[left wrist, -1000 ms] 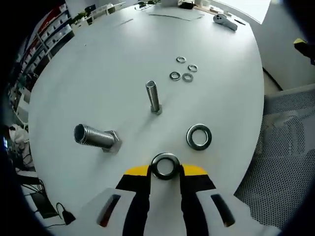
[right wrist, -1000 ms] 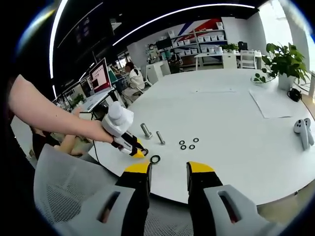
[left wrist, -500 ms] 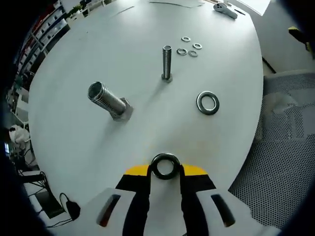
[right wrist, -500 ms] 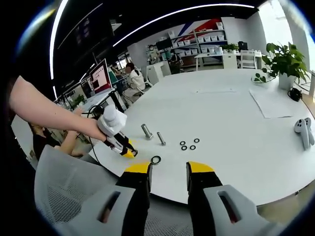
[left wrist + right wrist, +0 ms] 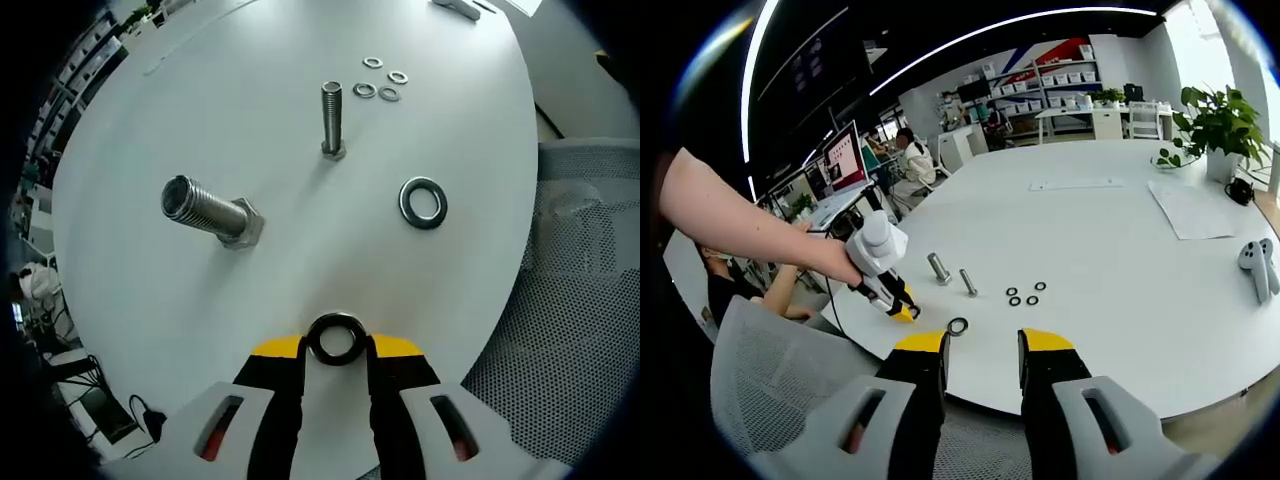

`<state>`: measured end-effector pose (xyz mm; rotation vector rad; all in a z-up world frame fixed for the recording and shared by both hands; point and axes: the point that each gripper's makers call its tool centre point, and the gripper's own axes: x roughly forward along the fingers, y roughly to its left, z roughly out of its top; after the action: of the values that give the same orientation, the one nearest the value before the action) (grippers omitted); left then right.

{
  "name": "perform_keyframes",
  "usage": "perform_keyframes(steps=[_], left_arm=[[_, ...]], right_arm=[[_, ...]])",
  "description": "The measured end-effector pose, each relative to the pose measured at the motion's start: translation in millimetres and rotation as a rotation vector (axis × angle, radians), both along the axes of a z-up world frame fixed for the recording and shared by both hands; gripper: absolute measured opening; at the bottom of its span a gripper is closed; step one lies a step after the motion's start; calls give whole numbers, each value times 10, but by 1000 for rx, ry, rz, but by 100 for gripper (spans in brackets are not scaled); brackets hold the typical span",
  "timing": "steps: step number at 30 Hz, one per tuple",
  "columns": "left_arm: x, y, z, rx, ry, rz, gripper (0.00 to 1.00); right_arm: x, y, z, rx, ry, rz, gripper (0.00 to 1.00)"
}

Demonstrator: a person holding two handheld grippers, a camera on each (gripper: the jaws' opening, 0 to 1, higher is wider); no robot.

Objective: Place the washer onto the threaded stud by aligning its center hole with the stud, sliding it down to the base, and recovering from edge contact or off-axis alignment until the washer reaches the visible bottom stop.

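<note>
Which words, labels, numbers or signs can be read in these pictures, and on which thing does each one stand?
None can be read.
Monitor: its screen shows content, too small and blurred to read.
Papers on the white table: no legible print.
Washer in the left gripper, large bolt, slim bolt: no visible markings.

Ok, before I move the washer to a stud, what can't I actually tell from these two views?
- Left gripper view: the held washer sits between the left gripper's jaws, which cover its sides, so grip depth is unclear.
- Right gripper view: the left gripper is too small to show that washer.
- Right gripper view: the four small washers are too tiny to size against either stud.
- Left gripper view: the thick stud leans toward the camera, hiding its base.
</note>
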<state>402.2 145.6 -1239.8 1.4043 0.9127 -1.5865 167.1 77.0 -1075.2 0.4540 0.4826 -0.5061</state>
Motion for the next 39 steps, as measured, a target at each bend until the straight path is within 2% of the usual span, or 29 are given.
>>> perform_keyframes(steps=[3, 9, 18, 23, 34, 39], left_arm=[[5, -31, -26, 2, 12, 28, 24], [-26, 1, -2, 6, -6, 16, 26], [7, 10, -27, 5, -1, 22, 26], [10, 12, -5, -5, 0, 57, 22], [-6, -23, 22, -6, 9, 52, 21], [16, -26, 19, -39, 22, 58, 20]], right_arm=[[-2, -2, 4, 0, -2, -1, 30], [6, -3, 0, 1, -4, 0, 30], [9, 5, 2, 2, -6, 1, 30], [5, 18, 15, 2, -7, 1, 30], [1, 15, 13, 3, -8, 3, 30], [-2, 14, 11, 4, -7, 6, 30]])
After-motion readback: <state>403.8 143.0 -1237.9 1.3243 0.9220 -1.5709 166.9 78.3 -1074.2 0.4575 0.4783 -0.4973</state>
